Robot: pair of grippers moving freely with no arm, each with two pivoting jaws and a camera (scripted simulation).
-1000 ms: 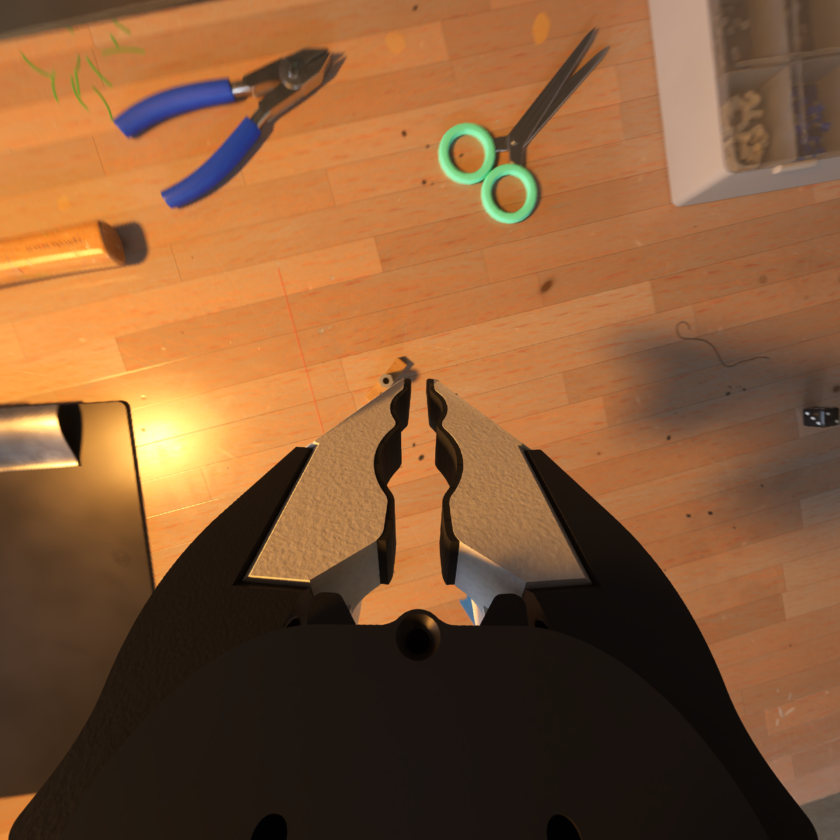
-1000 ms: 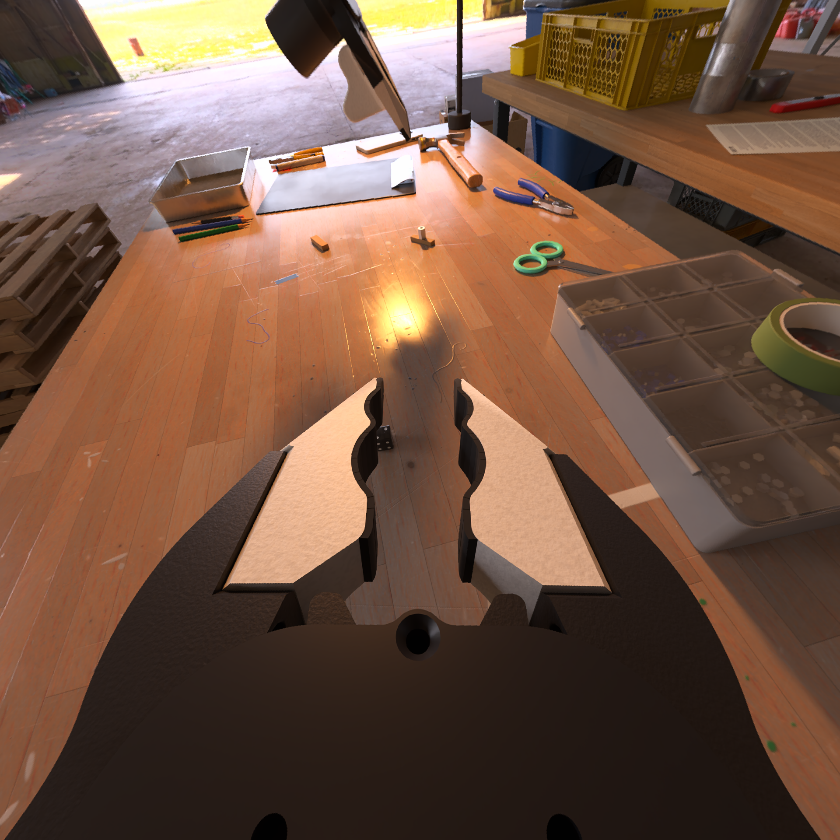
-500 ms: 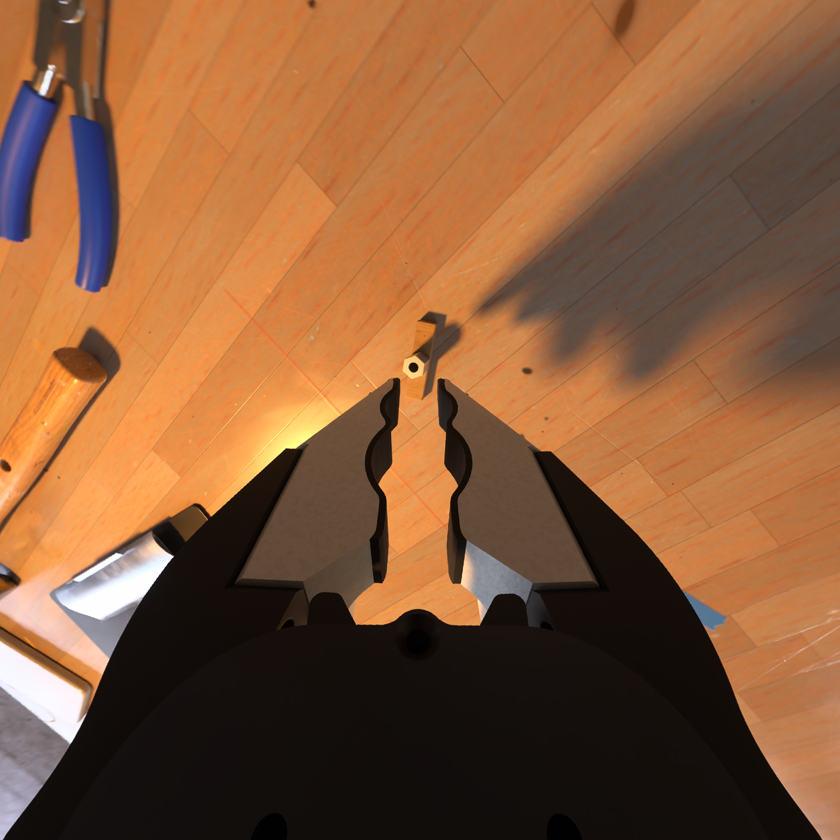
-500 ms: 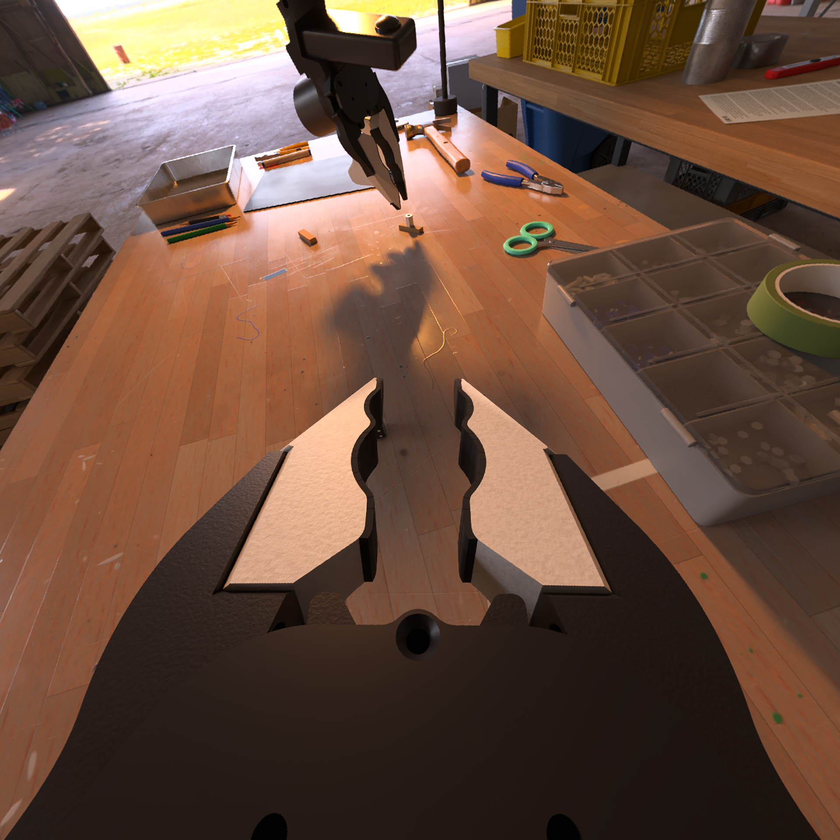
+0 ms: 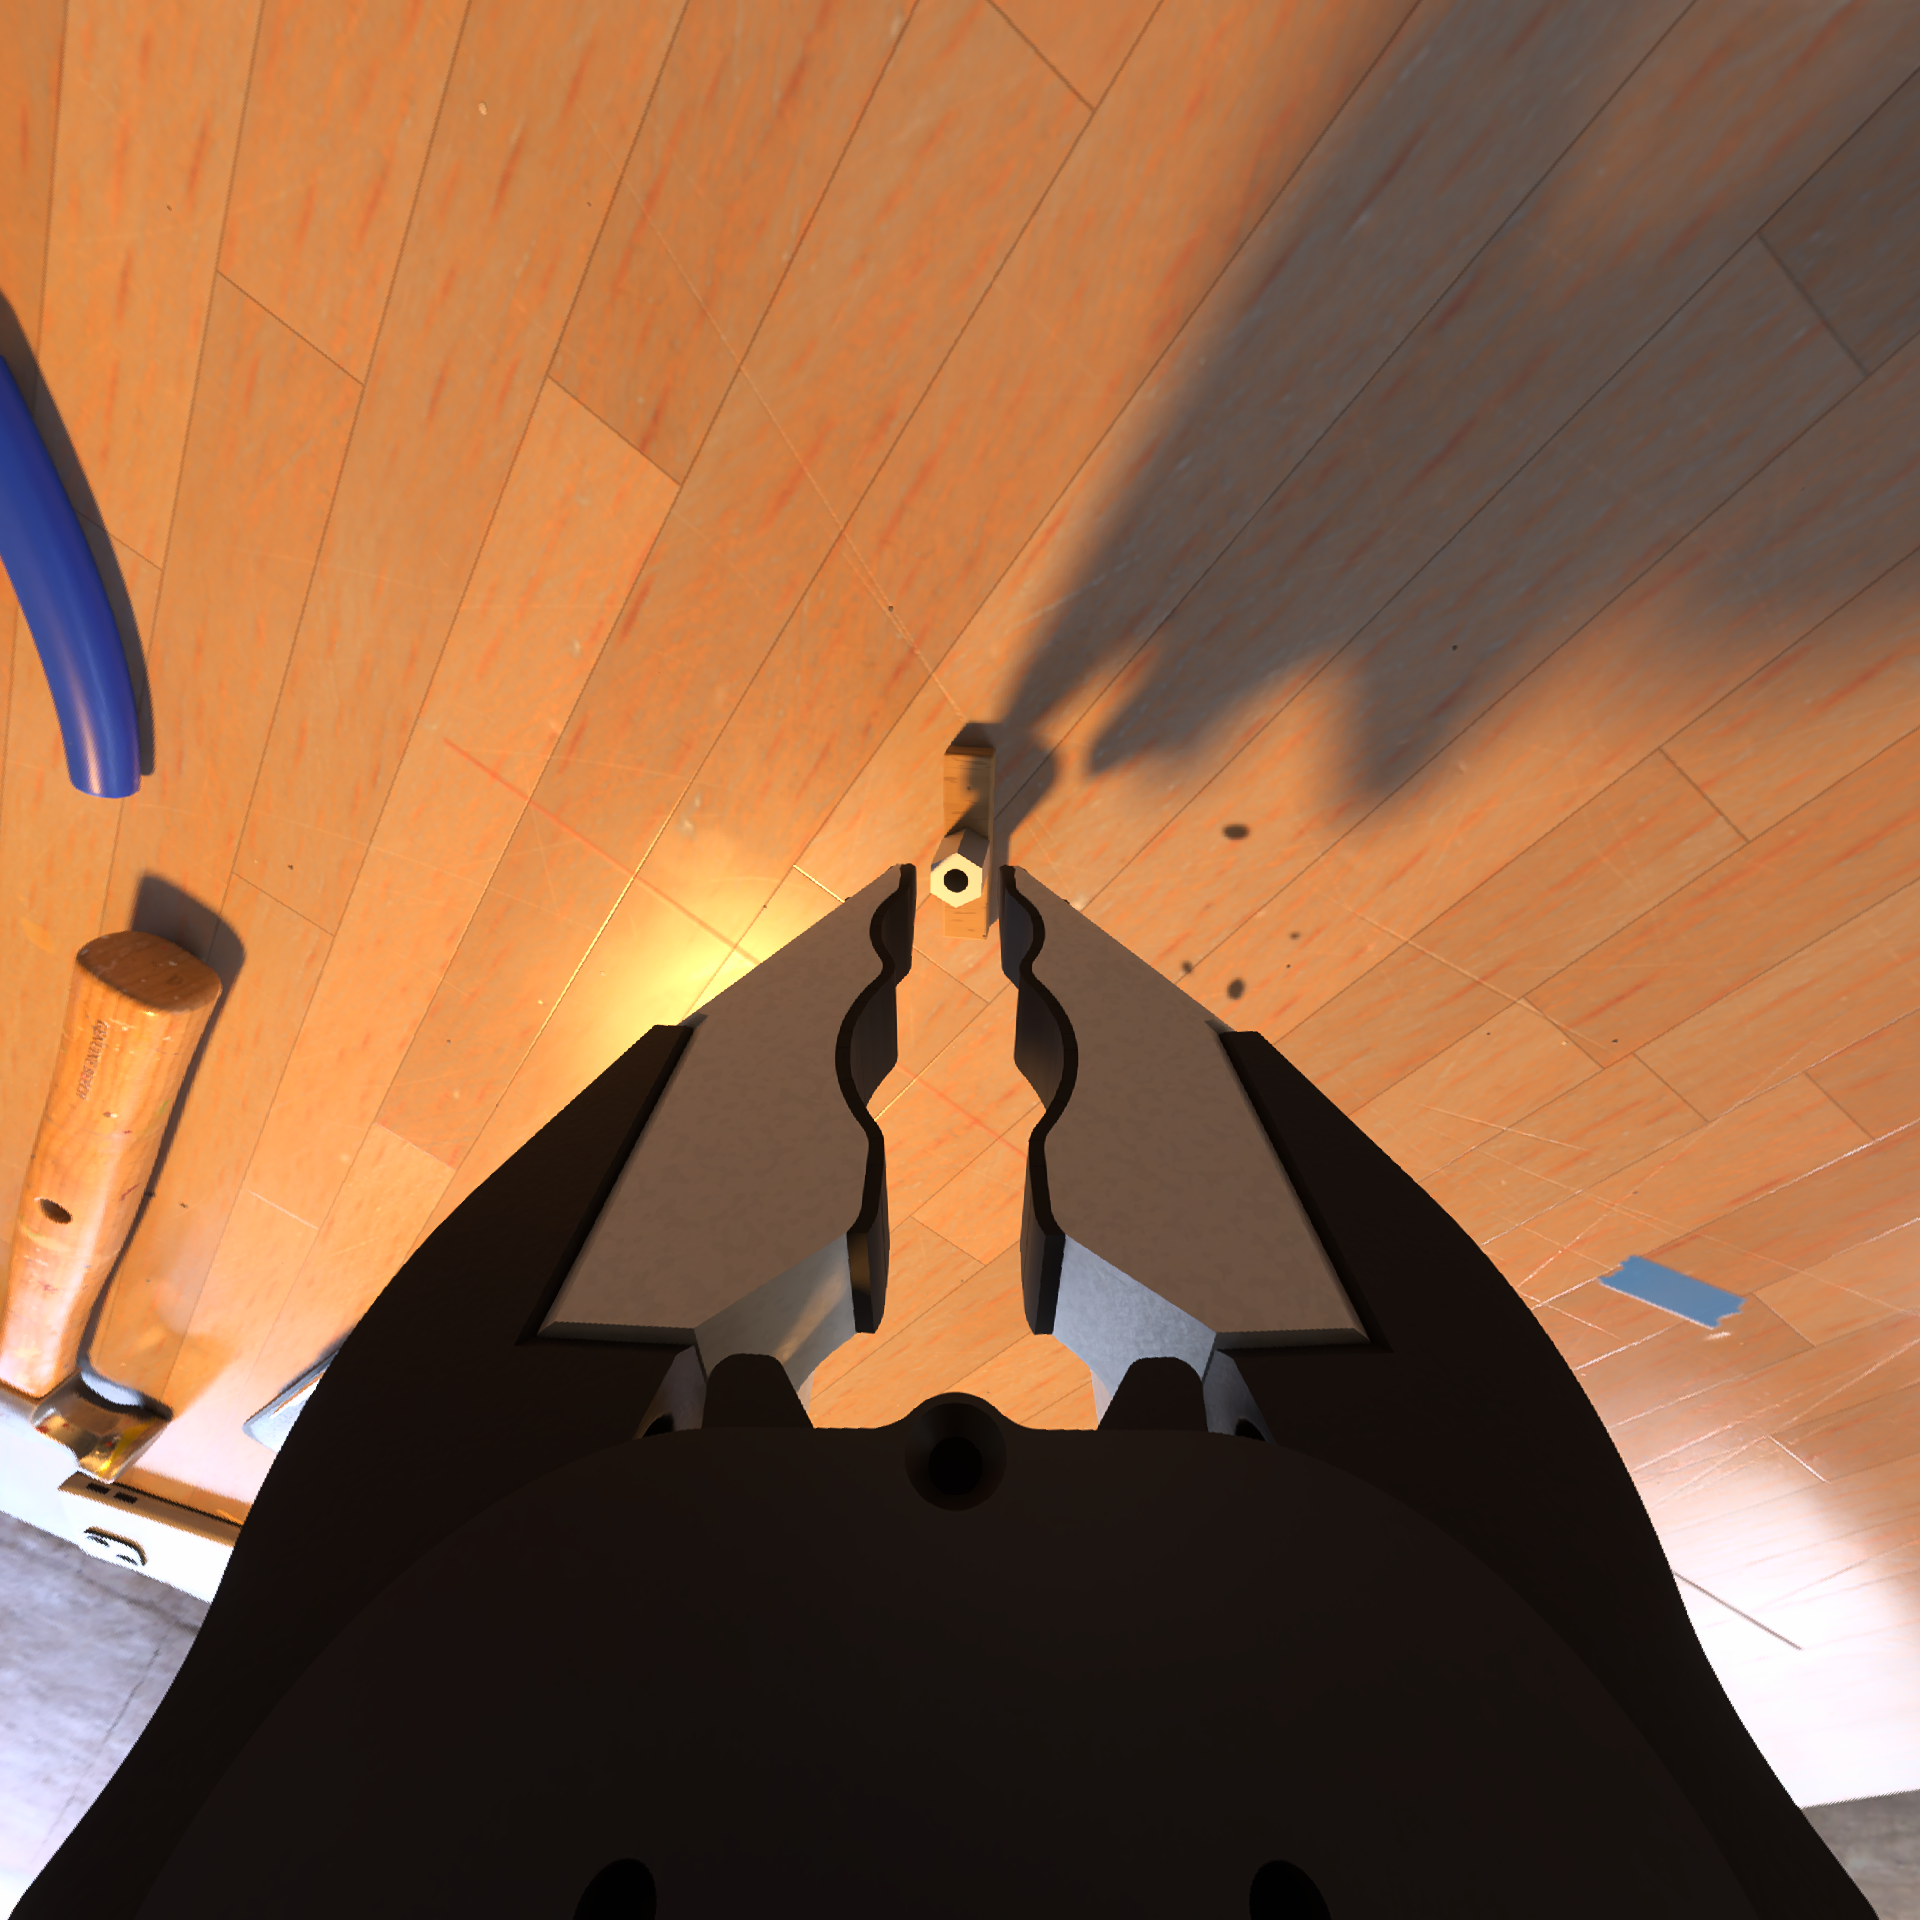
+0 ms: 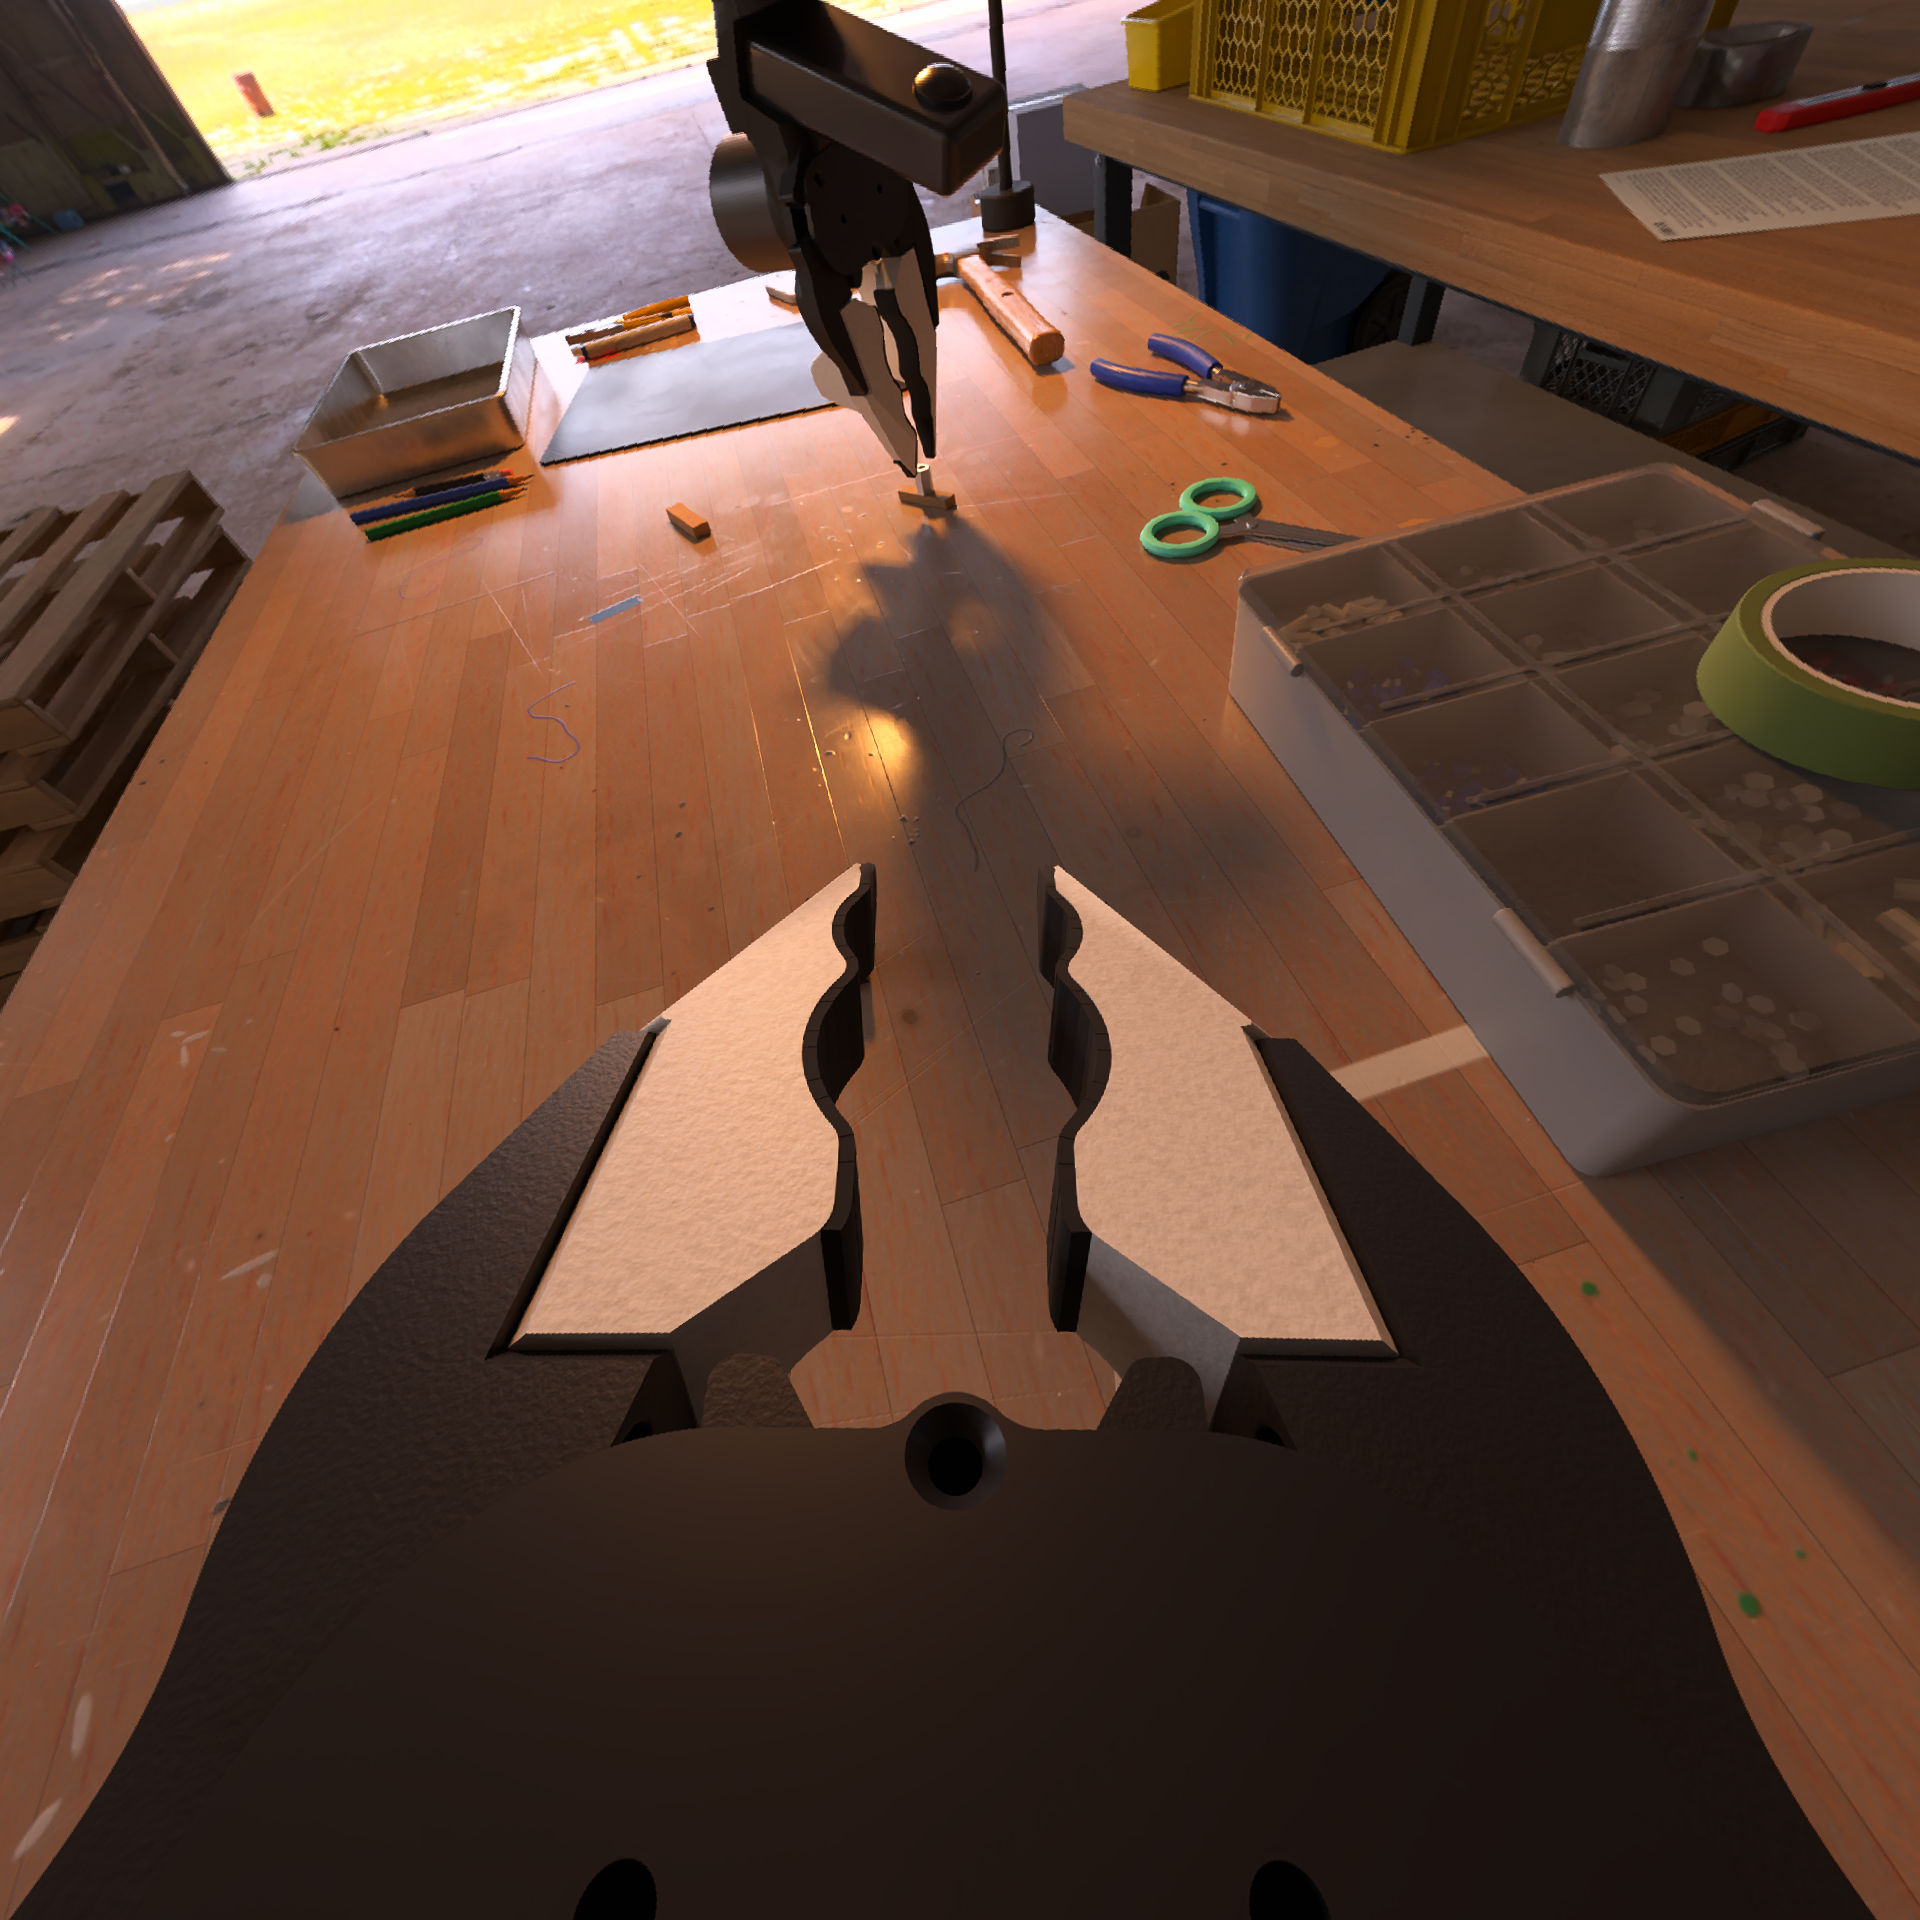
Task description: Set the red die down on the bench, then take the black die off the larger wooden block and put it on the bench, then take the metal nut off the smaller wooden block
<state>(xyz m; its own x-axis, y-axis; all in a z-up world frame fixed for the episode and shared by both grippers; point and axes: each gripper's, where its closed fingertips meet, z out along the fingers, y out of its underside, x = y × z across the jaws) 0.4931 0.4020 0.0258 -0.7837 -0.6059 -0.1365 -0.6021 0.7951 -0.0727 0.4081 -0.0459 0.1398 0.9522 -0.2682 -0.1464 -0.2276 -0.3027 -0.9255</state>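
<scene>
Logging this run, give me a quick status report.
Left gripper open, poised over silver hex metal nut on smaller wooden block. Right gripper open, empty. Nothing blocking.

Metal nut (image 5: 955, 881) atop smaller wooden block (image 5: 966, 779)

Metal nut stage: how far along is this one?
In hand: the left gripper is open, its fingertips flanking the metal nut, which stands on the smaller wooden block; the right wrist view also shows it poised just above the nut. Neither die shows anywhere, and the larger wooden block is bare, so the black die looks done. The right gripper is open and empty. Left: close and lift the nut.
</scene>
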